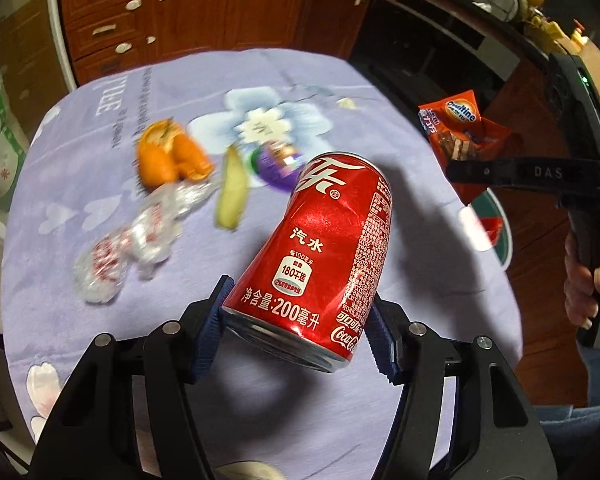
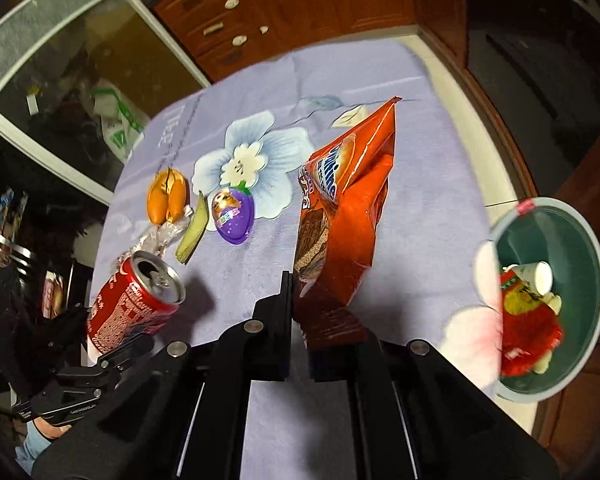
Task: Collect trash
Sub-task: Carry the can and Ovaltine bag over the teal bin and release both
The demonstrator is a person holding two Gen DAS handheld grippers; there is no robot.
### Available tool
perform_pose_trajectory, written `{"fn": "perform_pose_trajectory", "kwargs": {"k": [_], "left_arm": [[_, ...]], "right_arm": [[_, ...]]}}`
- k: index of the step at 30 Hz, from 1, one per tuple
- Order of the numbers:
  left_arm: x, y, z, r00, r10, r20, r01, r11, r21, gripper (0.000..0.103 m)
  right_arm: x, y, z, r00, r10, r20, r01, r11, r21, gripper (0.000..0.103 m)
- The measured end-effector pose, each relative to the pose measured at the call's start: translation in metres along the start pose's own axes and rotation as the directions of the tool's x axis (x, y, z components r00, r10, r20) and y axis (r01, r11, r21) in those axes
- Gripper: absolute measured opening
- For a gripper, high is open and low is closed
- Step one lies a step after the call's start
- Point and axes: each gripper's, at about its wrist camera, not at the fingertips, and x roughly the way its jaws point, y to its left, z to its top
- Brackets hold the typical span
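Only from the right wrist, bin (image 2: 592,280) with trash.

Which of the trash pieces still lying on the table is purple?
The egg-shaped toy capsule, lying on the cloth's flower print. Beside it the orange peel is orange, the fruit slice yellow-green, the crumpled wrapper clear.

Left tool (image 1: 296,328) clamps the red cola can (image 1: 328,256) — orange peel (image 1: 168,156) on the lilac tablecloth (image 1: 80,184) beyond

Left gripper (image 1: 296,330): black plastic arms, ribbed blue pads (image 1: 214,318), round silver screws. Right gripper (image 2: 298,320): black, silver screws; white "DAS" lettering on its side. Bare-skinned hand (image 1: 584,280).
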Motion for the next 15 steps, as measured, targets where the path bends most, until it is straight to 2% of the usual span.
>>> {"fn": "perform_pose_trajectory", "kwargs": {"k": [7, 15], "left_arm": [[0.002, -0.057, 0.021, 1.0, -0.029, 0.01, 0.028, 0.996, 0.083, 0.063], [0.013, -0.135, 0.047, 0.998, -0.058, 0.009, 0.055, 0.974, 0.218, 0.063]], "right_arm": [[-0.047, -0.041, -0.015, 0.997, -0.01, 0.073, 0.006, 0.998, 0.065, 0.005], [-0.095, -0.105, -0.034, 0.987, -0.036, 0.154, 0.012, 0.987, 0.159, 0.005]]}}
